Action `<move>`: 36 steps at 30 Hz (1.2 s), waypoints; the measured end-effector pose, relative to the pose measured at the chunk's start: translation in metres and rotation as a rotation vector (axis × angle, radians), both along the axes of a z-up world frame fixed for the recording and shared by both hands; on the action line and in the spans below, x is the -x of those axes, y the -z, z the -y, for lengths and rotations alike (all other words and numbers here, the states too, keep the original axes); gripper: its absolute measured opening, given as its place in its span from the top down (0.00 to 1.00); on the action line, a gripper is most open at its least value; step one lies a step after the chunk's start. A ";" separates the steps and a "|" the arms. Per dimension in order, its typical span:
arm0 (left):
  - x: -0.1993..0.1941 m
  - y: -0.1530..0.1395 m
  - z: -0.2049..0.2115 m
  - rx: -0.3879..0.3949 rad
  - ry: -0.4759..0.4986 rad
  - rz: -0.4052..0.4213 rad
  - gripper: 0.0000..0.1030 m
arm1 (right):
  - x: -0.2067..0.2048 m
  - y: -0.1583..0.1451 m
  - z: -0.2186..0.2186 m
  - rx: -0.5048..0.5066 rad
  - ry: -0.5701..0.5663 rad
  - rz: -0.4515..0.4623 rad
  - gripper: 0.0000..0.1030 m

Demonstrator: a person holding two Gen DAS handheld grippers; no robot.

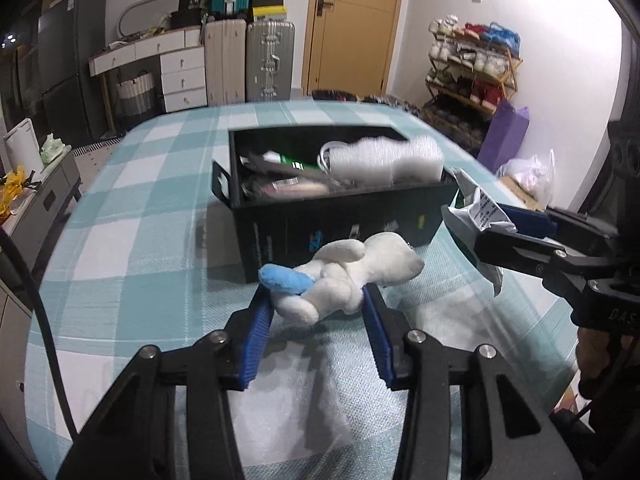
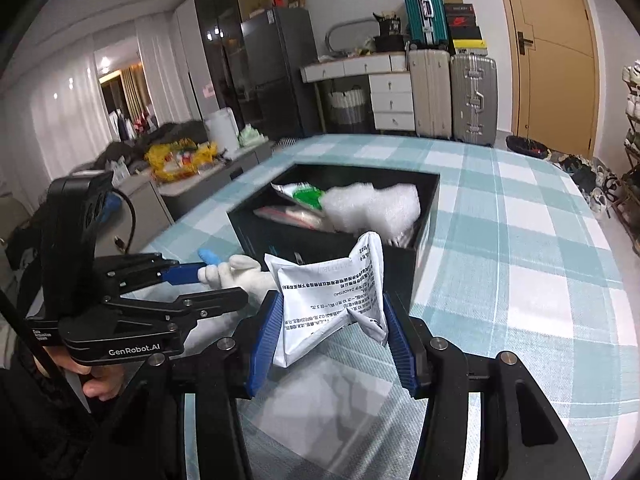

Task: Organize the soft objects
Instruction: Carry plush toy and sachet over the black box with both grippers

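Note:
My left gripper (image 1: 316, 300) is shut on a white plush toy (image 1: 352, 276) with a blue part and holds it just in front of the black box (image 1: 340, 224). My right gripper (image 2: 330, 316) is shut on a white printed pouch (image 2: 332, 292), held near the box's right front corner (image 2: 404, 264). The left gripper (image 2: 224, 280) with the plush toy (image 2: 240, 276) shows in the right wrist view, and the right gripper (image 1: 496, 224) with the pouch (image 1: 480, 208) shows in the left wrist view. The box holds white foam (image 1: 384, 160), a green-and-white packet (image 2: 306, 194) and other soft packets.
The box stands on a table with a teal-and-white checked cloth (image 1: 160, 216). Beyond the table are suitcases (image 1: 248, 60), a white drawer desk (image 1: 176, 72), a shoe rack (image 1: 472, 72), a purple bag (image 1: 506, 136) and a grey cabinet (image 1: 48, 196) at the left.

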State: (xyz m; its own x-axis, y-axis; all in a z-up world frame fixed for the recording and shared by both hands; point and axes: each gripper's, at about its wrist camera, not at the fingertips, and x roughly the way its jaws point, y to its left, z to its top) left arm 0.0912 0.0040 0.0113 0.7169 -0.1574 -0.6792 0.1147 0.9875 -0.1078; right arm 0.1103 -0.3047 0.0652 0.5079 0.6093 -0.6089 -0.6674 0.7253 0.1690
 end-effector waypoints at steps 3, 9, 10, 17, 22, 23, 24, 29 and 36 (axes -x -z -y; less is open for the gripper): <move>0.001 -0.008 -0.004 0.009 -0.009 0.024 0.57 | 0.002 -0.008 0.006 -0.049 0.012 0.022 0.50; 0.000 -0.025 -0.012 0.024 -0.019 0.078 0.57 | 0.002 -0.018 0.013 -0.087 0.055 0.048 0.50; -0.002 -0.028 -0.013 0.024 -0.020 0.089 0.57 | 0.002 -0.019 0.014 -0.088 0.063 0.051 0.50; -0.018 -0.044 -0.020 0.020 -0.037 0.135 0.57 | -0.001 -0.030 0.013 -0.137 0.105 0.062 0.50; -0.022 -0.049 -0.024 0.029 -0.049 0.153 0.57 | -0.012 -0.036 0.003 -0.141 0.111 0.059 0.50; -0.024 -0.050 -0.025 0.027 -0.052 0.157 0.57 | -0.014 -0.037 0.002 -0.141 0.113 0.062 0.50; -0.025 -0.051 -0.025 0.024 -0.056 0.158 0.57 | -0.017 -0.039 -0.001 -0.136 0.114 0.064 0.50; -0.035 -0.056 -0.029 0.019 -0.083 0.172 0.57 | -0.034 -0.044 -0.006 -0.152 0.156 0.072 0.50; -0.055 -0.049 -0.032 0.031 -0.130 0.158 0.57 | -0.064 -0.034 -0.024 -0.108 0.178 0.035 0.50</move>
